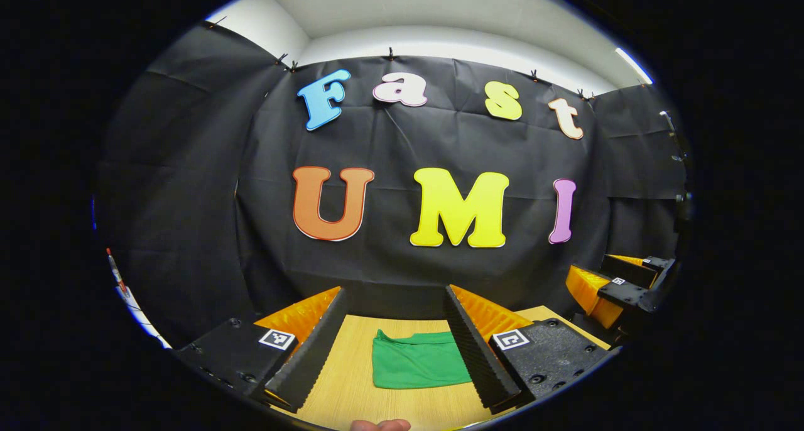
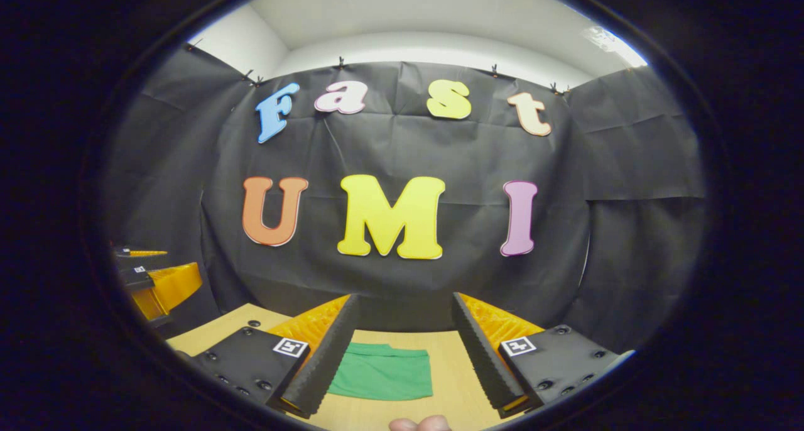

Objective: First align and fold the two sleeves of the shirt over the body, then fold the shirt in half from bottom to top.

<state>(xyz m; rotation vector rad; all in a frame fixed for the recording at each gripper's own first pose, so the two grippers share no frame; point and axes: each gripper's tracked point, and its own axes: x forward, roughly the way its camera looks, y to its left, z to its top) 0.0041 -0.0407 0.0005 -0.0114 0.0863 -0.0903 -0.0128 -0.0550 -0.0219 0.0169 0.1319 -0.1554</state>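
Here the shirt (image 1: 419,360) lies on the table (image 1: 352,381) as a compact green rectangle, with no sleeve spread out to either side and no long lower half trailing toward the camera; judged from this outline, both sleeve folds and the bottom-to-top fold appear already made, and little seems left beyond perhaps squaring the edges, though the layers themselves cannot be counted from this angle. In the left gripper view the left gripper (image 1: 396,349) is held above the table with its jaws wide and nothing between them; the shirt sits ahead of and below the fingertips, within the span of the jaws but nearer the right finger, whose edge covers the cloth's right margin. In the right gripper view the right gripper (image 2: 402,355) likewise has its jaws wide and empty; the shirt (image 2: 383,373) lies ahead and below, nearer the left finger, which covers its left margin, while bare table separates it from the right finger. Neither gripper touches the cloth; each is raised and apart from it. The other gripper appears at the far side edge of each view.
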